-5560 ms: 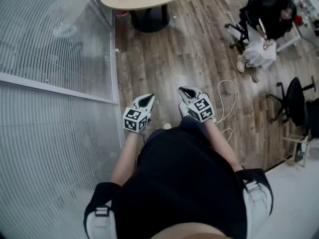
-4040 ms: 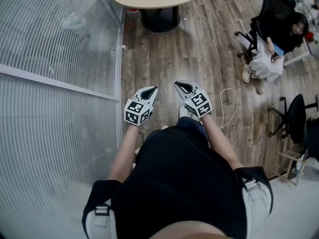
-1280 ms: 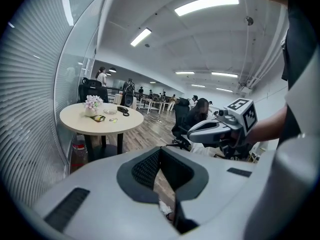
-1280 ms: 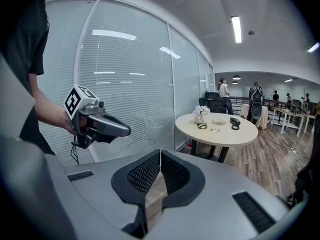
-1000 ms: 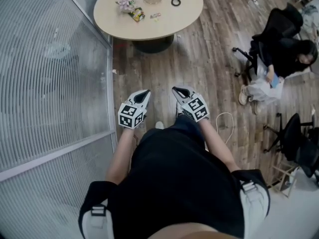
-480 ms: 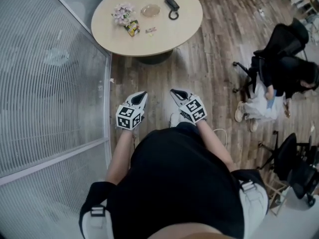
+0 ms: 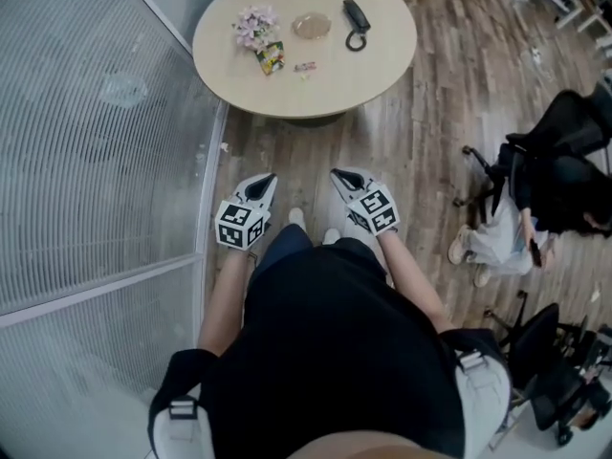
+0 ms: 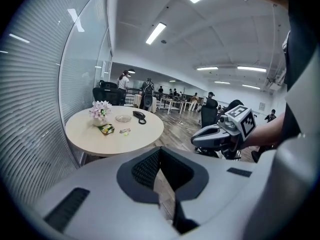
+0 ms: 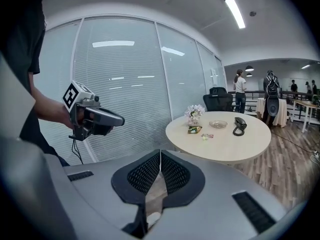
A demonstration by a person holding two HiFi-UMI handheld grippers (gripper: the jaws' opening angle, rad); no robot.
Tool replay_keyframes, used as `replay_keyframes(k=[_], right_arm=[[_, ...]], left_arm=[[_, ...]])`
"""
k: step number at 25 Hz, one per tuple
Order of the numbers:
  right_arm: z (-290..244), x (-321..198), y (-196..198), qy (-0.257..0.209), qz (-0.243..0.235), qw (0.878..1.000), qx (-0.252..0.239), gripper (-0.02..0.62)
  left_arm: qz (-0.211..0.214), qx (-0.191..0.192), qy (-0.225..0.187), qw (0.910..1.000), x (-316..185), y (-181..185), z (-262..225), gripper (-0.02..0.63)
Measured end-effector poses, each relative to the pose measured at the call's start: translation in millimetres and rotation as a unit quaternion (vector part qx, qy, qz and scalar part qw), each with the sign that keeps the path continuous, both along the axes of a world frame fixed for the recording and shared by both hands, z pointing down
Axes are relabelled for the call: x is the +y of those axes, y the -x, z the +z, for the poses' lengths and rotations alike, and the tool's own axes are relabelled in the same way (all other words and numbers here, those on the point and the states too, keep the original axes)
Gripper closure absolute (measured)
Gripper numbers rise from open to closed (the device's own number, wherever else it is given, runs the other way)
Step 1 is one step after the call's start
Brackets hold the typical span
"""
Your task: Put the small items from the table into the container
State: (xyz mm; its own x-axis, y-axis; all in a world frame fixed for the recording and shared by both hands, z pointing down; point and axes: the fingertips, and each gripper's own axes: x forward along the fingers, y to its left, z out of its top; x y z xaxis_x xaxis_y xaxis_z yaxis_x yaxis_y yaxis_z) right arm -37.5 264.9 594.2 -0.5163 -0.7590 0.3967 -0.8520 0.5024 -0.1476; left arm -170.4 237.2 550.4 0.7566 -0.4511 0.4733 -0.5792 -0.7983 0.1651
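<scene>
A round beige table (image 7: 316, 89) stands a few steps ahead of me. On it lie a green snack packet (image 7: 272, 60), small wrapped candies (image 7: 304, 66), a shallow glass dish (image 7: 311, 26), a pot of pink flowers (image 7: 253, 27) and a black phone handset (image 7: 356, 17). My left gripper (image 7: 267, 178) and right gripper (image 7: 337, 173) are held side by side in front of my waist, short of the table, both shut and empty. The right gripper view shows the packet (image 9: 194, 129), the candies (image 9: 207, 135) and the dish (image 9: 218, 124).
A curved glass wall with blinds (image 7: 96, 113) runs along my left, close to the table. To the right, a person sits on an office chair (image 7: 550, 194) on the wooden floor (image 7: 430, 122). More chairs stand at the lower right (image 7: 559, 381).
The table has slid down the head view and grown closer. Both grippers stayed shut and level with each other in front of me.
</scene>
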Motion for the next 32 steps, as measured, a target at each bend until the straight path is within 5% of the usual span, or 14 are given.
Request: replay_keyframes(k=[7,18,25,32], right_arm=[[12,-44,-12,0.015,0.009,1.000,0.000,0.569],[31,-159,-47,0.055,0.002,0.997,0.059,0.569],[30,-223,-24,0.061,-0.016,0.996,0.063,0.569],[37,-266,-11,0.074,-0.095,0.986,0.114,0.569]], left_arm=[[0.021,0.004,0.018,0.9996,-46,-27,15,0.603],[0.064,0.051,0.040,0.9958,-192,-92,39,0.603],[0.083,0.049,0.055,0.9938,-250,-93,55,0.603],[0.034,0.073,0.072,0.9941,-278,-66,52,0.603]])
